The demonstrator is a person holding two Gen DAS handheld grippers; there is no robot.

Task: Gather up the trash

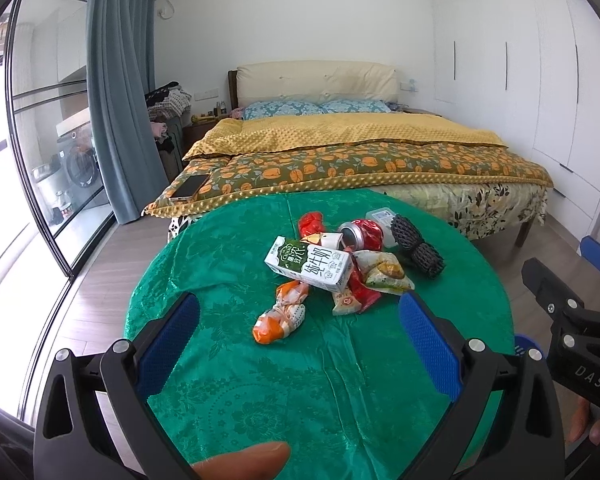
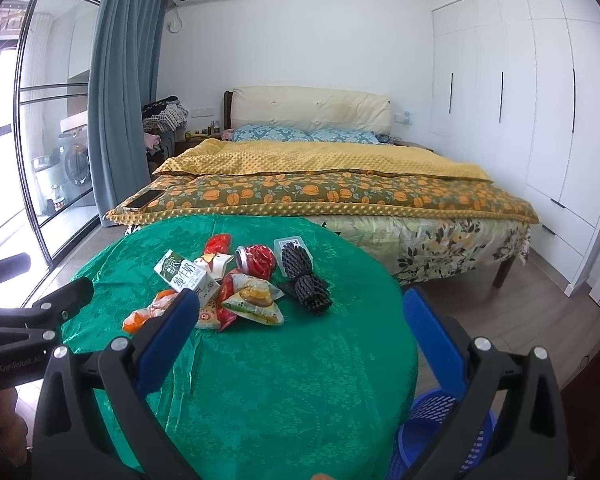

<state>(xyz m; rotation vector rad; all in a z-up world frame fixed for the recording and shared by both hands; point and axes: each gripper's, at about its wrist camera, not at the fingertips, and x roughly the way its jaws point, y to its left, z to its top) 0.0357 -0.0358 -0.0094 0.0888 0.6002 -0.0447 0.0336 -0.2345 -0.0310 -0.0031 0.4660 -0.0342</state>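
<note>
Blue-padded, black-framed left gripper (image 1: 300,336) at the bottom of the left wrist view, spread wide and holding nothing, hovering over a round table draped in a green patterned cloth (image 1: 340,400). Bare fingertip (image 1: 244,458) at the bottom edge of that frame. Right gripper (image 2: 300,332) in its own view likewise spread wide and holding nothing, low over the same cloth, with a blue perforated basket (image 2: 432,436) just beside the table at lower right, partly hidden behind the right finger. Past the left gripper's pads, a heap of trash at mid-frame: nearest, an orange and white crumpled wrapper (image 1: 280,314); behind it a green and white milk carton (image 1: 310,266) lying on its side; right of that a green and yellow snack bag (image 1: 384,274) overlapping a red and white wrapper (image 1: 356,300). Farther back, a crushed red can (image 1: 360,234) on its side with its open end facing left, a small paper cup (image 1: 330,239) touching it, a red crumpled wrapper (image 1: 311,222) behind, a clear plastic box (image 1: 382,218) at the far edge, and a rolled black foam net (image 1: 418,250) on the right of the heap. Beyond the table, a bed (image 1: 360,148) with a yellow quilt and an orange-flowered cover, a phone (image 1: 190,187) lying on its near left corner. Farthest, blue-grey curtain (image 1: 116,92) at upper left, white wardrobe (image 1: 540,80) at right.
</note>
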